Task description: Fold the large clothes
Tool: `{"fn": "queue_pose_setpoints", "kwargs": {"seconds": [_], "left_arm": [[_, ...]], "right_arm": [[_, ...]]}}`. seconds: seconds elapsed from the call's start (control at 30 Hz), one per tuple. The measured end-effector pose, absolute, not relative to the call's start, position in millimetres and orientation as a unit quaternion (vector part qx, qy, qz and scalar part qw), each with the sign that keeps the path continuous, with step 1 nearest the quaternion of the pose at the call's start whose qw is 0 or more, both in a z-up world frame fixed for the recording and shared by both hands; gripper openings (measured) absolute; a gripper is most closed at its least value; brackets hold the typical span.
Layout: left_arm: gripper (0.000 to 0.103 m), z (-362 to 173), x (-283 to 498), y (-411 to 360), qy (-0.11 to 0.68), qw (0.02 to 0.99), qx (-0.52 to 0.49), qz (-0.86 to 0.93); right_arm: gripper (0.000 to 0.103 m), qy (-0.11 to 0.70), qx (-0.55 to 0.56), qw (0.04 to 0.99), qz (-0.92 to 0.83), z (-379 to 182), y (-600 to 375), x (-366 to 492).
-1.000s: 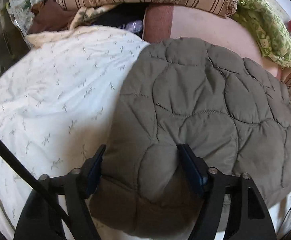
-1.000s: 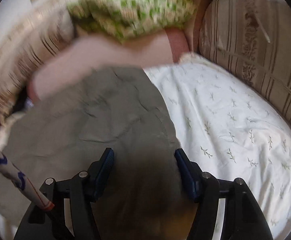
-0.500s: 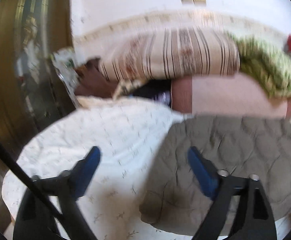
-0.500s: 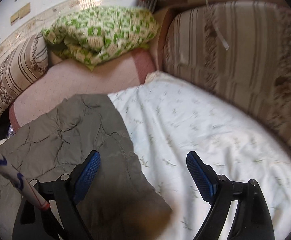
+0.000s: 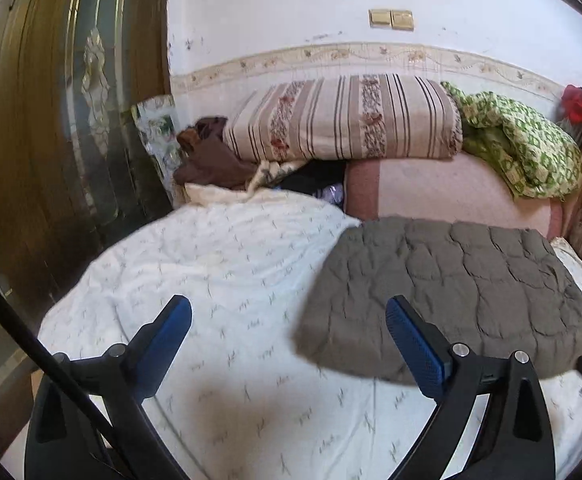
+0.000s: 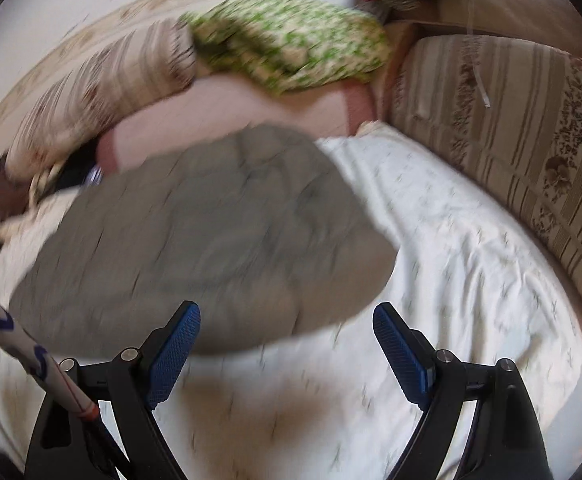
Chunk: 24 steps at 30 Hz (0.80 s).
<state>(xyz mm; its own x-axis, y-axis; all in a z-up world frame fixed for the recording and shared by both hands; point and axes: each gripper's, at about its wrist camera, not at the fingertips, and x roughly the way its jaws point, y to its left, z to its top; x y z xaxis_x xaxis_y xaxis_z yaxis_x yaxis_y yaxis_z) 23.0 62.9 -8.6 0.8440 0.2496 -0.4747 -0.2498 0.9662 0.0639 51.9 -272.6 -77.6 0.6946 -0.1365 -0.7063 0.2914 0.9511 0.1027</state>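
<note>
A grey quilted jacket lies folded into a rough rectangle on the white leaf-print sheet. It also shows, blurred, in the right wrist view. My left gripper is open and empty, above the sheet, just left of and in front of the jacket. My right gripper is open and empty, held back from the jacket's near edge.
A striped bolster and a green patterned blanket lie at the back on a pink cover. Brown clothes are piled at the back left. A wooden door stands left. A striped cushion borders the right side.
Both grippers opened wider and pulled back up from the jacket, which now lies released on the sheet. The left view swung left and upward.
</note>
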Motion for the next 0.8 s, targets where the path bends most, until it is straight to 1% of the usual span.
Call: {"fn": "queue_pose_setpoints", "kwargs": {"seconds": [0.17,0.27,0.37,0.47,0.6,0.7,0.8], "left_arm": [[0.097,-15.0,7.0,53.7,0.271,0.957,-0.003,0.106],[0.097,-22.2,2.9,49.4,0.281,0.954,0.004,0.108],[0.097,-25.2,-1.7,48.9,0.283,0.952,0.006,0.113],[0.097,-24.9,-5.5,52.2,0.276,0.954,0.005,0.121],[0.097,-26.4,-2.6,58.7,0.281,0.952,0.001,0.125],[0.097,-26.7,-0.5,62.3,0.283,0.951,-0.005,0.122],[0.097,-27.2,-1.2,61.0,0.279,0.953,-0.017,0.115]], "right_arm": [[0.091,0.382,0.083,0.917,-0.084,-86.9,-245.6,27.3],[0.091,0.378,0.066,0.920,-0.081,-83.5,-236.5,31.2],[0.091,0.368,0.043,0.927,-0.064,-77.5,-222.9,55.6],[0.091,0.366,0.015,0.928,-0.064,-84.8,-207.7,93.3],[0.091,0.406,0.005,0.911,-0.070,-117.6,-202.2,151.1],[0.097,0.420,0.018,0.904,-0.078,-132.0,-210.5,174.2],[0.096,0.422,0.044,0.903,-0.071,-125.4,-220.5,171.3]]}}
